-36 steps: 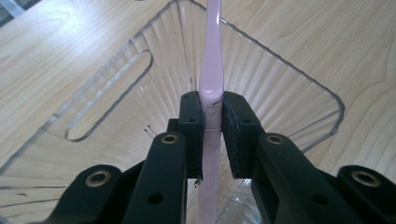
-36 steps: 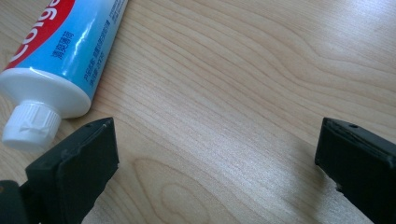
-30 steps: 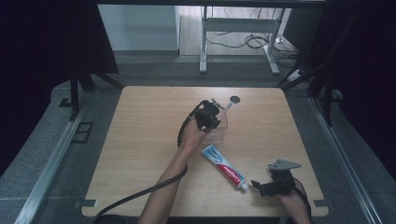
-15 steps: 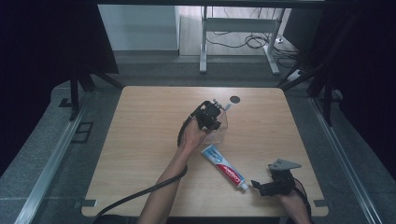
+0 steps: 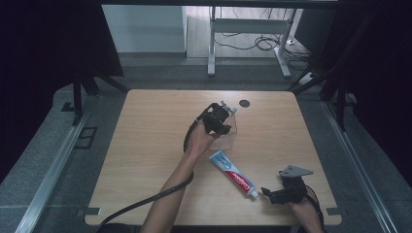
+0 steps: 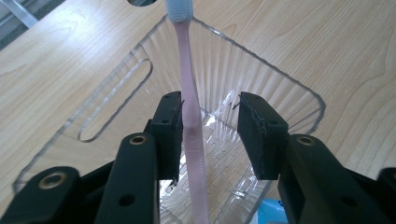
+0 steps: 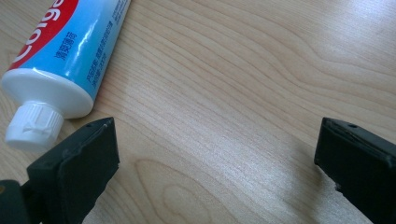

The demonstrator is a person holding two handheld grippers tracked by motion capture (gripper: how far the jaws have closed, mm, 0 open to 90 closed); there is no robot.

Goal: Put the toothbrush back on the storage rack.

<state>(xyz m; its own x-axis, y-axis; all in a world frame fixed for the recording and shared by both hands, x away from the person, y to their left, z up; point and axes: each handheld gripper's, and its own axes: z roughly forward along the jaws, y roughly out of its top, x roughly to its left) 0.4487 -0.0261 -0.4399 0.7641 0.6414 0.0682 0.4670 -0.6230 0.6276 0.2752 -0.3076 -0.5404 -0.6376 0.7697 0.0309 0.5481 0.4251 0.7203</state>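
Toothbrush (image 6: 189, 107) is being released into clear bin (image 6: 280, 84); left gripper (image 6: 210, 135) fingers have just been opening, to be lifted straight; right gripper (image 7: 215, 154) fingers wide, toothpaste (image 7: 70, 51) at 10 o'clock.

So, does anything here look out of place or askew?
Nothing is spilled or damaged. The pink toothbrush leans slanted in the clear bin, and the toothpaste tube lies diagonally on the table.

Our two grippers are black: the left gripper (image 5: 217, 119) trails a black cable, the right gripper (image 5: 285, 190) carries a grey three-cornered plate.
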